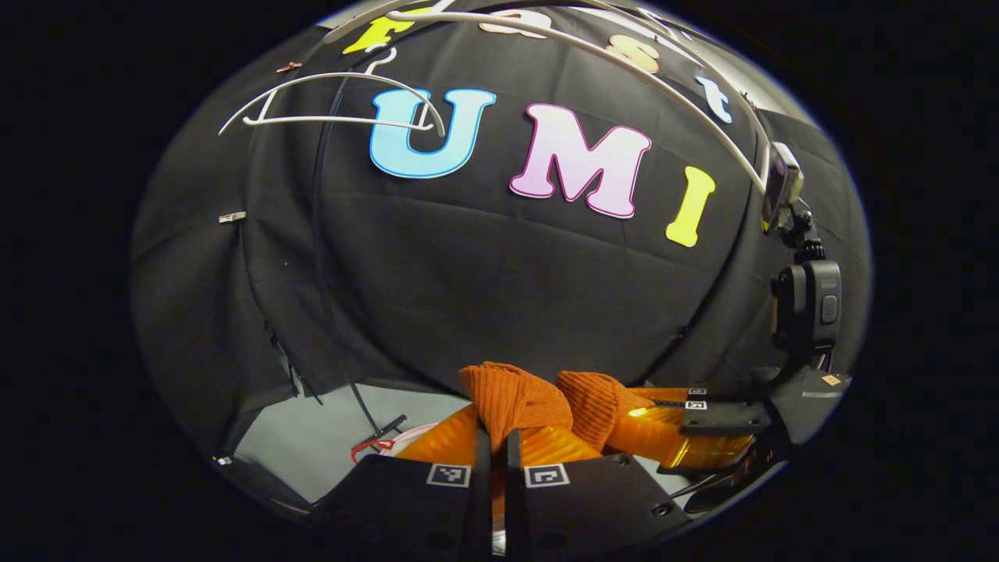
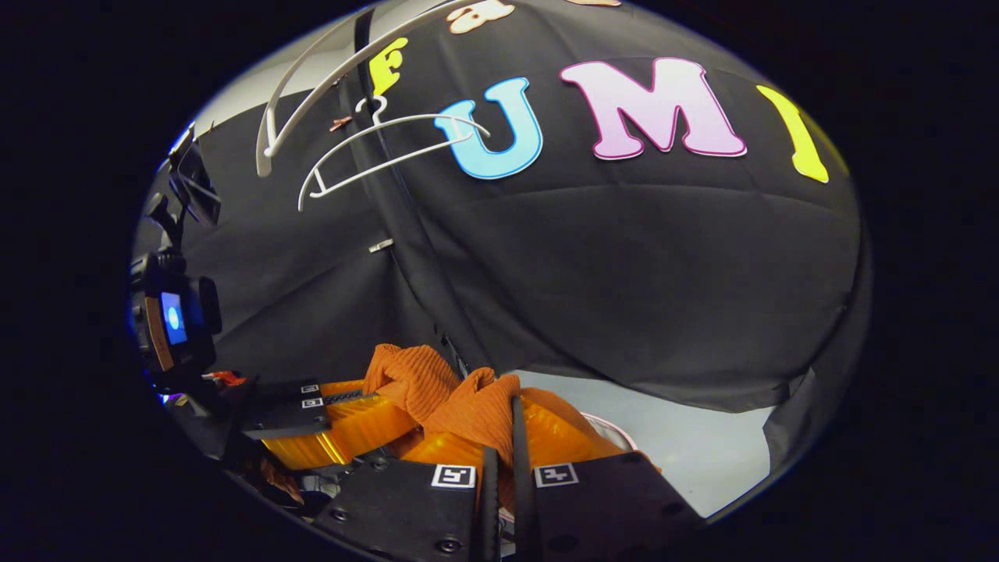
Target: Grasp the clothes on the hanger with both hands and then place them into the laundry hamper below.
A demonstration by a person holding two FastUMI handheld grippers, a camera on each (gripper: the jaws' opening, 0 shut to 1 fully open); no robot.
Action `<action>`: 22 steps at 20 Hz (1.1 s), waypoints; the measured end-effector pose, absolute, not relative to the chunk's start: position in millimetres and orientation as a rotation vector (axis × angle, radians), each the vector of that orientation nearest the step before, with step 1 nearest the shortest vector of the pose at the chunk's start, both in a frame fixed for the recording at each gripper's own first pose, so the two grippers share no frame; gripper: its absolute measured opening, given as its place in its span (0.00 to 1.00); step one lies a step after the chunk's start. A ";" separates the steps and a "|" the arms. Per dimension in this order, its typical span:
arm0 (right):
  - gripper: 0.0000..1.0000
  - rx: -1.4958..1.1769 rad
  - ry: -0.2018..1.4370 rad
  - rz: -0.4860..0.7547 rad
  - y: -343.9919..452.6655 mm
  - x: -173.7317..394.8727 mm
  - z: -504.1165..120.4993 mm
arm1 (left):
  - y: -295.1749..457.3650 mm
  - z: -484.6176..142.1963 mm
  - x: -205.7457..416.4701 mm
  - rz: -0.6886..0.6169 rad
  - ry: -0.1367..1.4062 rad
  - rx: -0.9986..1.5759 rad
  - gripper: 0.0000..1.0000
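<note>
Garment: orange ribbed cloth (image 1: 515, 398), bunched right at both grippers' fingertips
Left gripper (image 1: 493, 445): clamped on cloth
Right gripper (image 2: 503, 437): clamped on cloth
Hanger (image 1: 335, 105): white, bare, up high

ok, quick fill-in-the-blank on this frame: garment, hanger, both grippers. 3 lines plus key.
1. The garment is ____ in colour.
2. The white hanger on the wall is ____ of clothing.
3. Both the left gripper and the right gripper are ____ on the garment.

Missing words: orange; bare; shut
</note>
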State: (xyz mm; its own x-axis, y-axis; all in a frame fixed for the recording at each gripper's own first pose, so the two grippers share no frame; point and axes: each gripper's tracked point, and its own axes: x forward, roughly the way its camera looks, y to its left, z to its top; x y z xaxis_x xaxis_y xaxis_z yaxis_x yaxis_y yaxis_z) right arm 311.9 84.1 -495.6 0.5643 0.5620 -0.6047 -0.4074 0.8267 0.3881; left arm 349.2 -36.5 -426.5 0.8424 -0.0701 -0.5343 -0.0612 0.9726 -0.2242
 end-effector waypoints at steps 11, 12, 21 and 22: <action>0.99 0.140 0.834 0.485 45.6 305.9 -515.5 | -15.6 -474.1 322.9 0.101 0.708 -0.132 0.95; 0.99 0.135 0.828 0.480 43.1 307.5 -512.2 | -15.0 -470.9 320.6 0.103 0.704 -0.129 0.95; 0.99 0.129 0.808 0.495 47.1 289.8 -498.4 | -10.3 -443.7 309.2 0.109 0.636 -0.156 0.95; 0.99 0.129 0.802 0.493 47.2 287.5 -495.4 | -9.2 -439.4 305.6 0.107 0.627 -0.156 0.95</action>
